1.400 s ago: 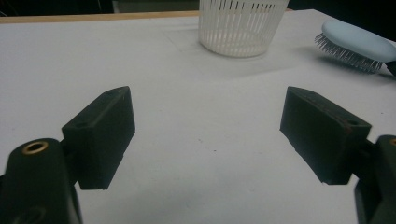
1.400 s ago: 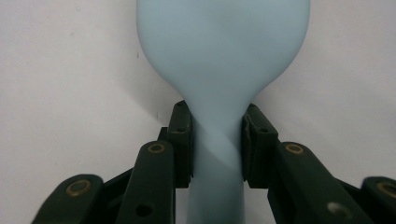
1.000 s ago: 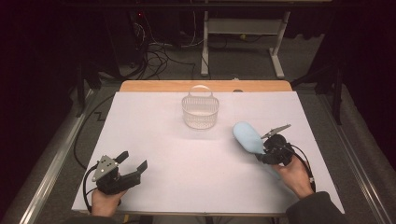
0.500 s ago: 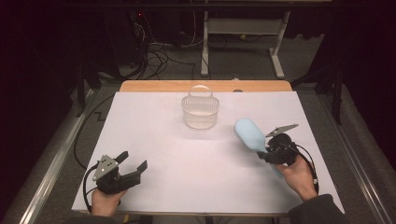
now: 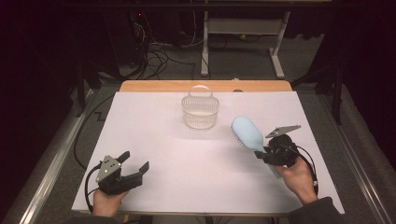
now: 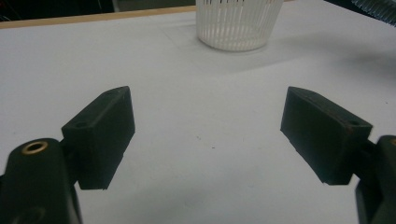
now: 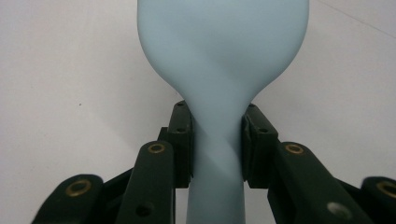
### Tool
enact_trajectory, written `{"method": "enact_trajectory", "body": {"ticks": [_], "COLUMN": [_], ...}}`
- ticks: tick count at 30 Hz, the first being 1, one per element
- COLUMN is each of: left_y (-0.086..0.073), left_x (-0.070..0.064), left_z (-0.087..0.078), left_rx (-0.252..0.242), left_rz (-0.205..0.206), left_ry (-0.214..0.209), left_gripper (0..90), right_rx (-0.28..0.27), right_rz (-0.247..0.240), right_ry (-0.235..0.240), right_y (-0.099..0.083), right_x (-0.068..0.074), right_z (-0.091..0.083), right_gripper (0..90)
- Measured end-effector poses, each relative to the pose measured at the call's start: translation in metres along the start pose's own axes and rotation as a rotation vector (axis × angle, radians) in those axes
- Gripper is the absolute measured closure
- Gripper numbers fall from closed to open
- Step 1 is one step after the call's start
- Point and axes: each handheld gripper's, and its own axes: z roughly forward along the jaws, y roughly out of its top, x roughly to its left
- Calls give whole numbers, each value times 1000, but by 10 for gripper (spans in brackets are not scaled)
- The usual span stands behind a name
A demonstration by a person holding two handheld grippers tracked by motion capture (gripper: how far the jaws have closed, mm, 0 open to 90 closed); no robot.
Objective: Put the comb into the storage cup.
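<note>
The light-blue hairbrush (image 5: 247,133) is clamped at the neck of its handle by the right gripper (image 5: 266,153), its bristled head reaching ahead of the jaws and raised above the white table cover (image 5: 187,154); no brand or writing can be read on it. Well ahead and to that gripper's left stands a white slatted basket (image 5: 200,111). The left gripper (image 5: 135,164) rests low on the cover, jaws spread wide and holding nothing.

No legible text, labels, brands, numbers or signs anywhere. Checked the pale blue plastic hairbrush (image 5: 247,133), the white slatted plastic basket (image 5: 200,111) and the white counter (image 5: 187,168): all unmarked.
</note>
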Motion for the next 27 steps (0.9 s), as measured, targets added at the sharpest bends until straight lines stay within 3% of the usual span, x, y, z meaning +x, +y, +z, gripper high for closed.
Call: {"method": "enact_trajectory", "body": {"ticks": [6, 10, 20, 27], "left_y": [1, 2, 4, 7], "left_x": [-2, -5, -15, -19], "left_z": [0, 2, 5, 7], "left_rx": [-4, -10, -12, -14], "left_rz": [8, -12, 17, 14], "left_ry": [-9, -36, -66, -88], "left_gripper": [168, 168, 168, 168], "right_rx": [-21, -36, -60, -81], "right_rz": [-3, -4, -28, -26], "right_ry": [12, 28, 49, 68], "right_y": [0, 2, 8, 7], "right_x": [3, 6, 17, 21], "right_z": [-1, 0, 0, -5], "right_gripper": [704, 704, 705, 704]}}
